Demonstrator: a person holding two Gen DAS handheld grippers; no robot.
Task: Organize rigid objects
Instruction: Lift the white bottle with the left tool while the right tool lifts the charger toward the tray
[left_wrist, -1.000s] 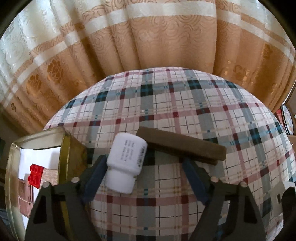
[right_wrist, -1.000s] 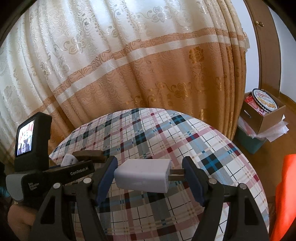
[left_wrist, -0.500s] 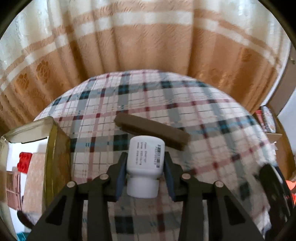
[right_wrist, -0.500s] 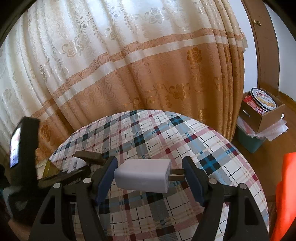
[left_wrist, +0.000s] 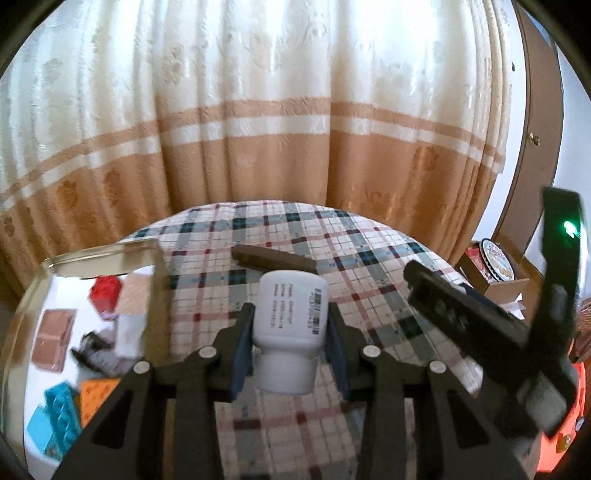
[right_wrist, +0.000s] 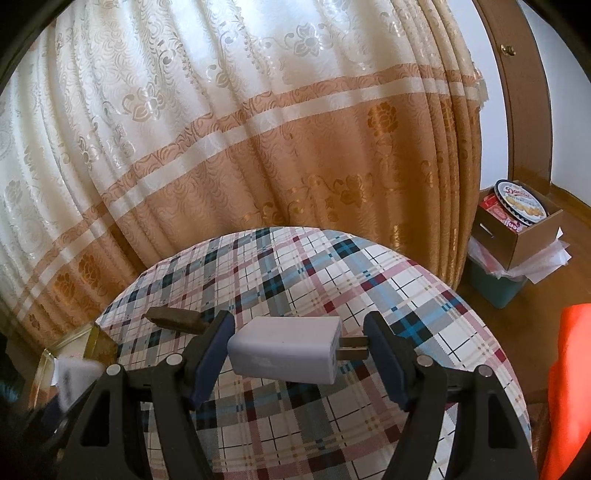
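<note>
We're mid-carry. Gold tin sits at 9 o'clock, blocks already in it. Left gripper, jaws just narrowed, is clamped on the white bottle, lifted off the tablecloth. Brown bar lies at 12. Right gripper grips the white charger. Next, we judge: swing bottle over the tin w/o clipping its rim, then release.

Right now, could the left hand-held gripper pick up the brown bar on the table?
Probably not: the left hand-held gripper is shut on the white bottle; the brown bar lies unobstructed beyond.
</note>
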